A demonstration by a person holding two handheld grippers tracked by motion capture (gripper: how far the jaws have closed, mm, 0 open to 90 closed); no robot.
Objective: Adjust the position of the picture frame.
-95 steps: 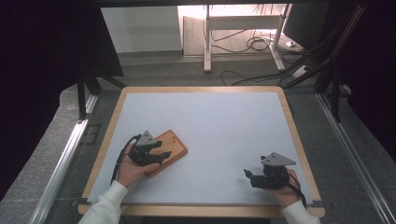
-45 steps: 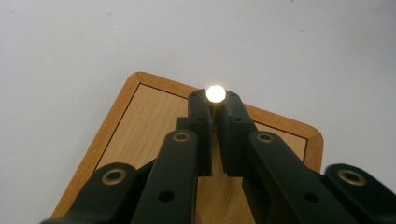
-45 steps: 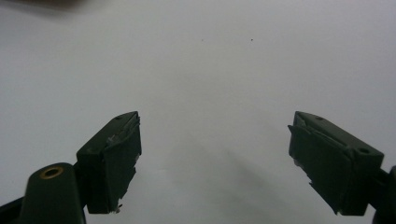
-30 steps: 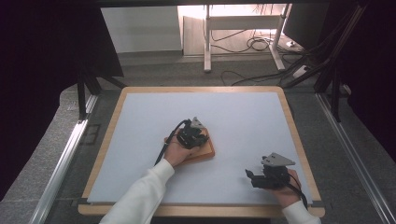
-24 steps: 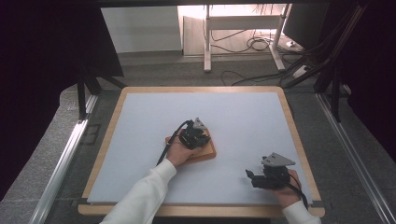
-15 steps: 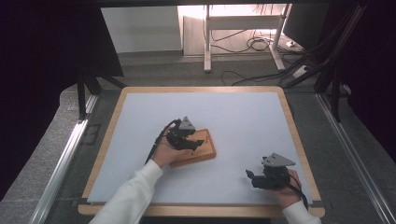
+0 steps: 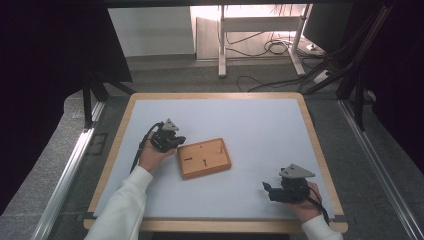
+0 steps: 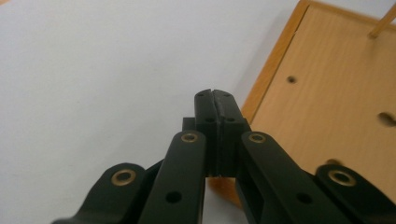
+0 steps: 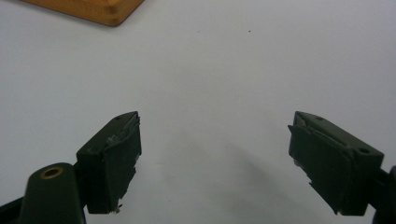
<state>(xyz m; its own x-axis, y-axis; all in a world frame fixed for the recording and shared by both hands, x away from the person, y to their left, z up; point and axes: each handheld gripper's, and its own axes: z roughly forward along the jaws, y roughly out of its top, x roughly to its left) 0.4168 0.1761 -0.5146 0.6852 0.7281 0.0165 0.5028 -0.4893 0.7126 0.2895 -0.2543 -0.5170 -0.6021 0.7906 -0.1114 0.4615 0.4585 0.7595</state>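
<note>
My left gripper sat pinched shut, empty, beside the wooden tray; I judged a gentle edge nudge best; right gripper gaped wide.

The high view is dim and dark at both sides, with glare from a bright floor patch at the top. The white table mat is evenly lit. Both gripper views are soft and grainy, with faint shadows under the black jaws
</note>
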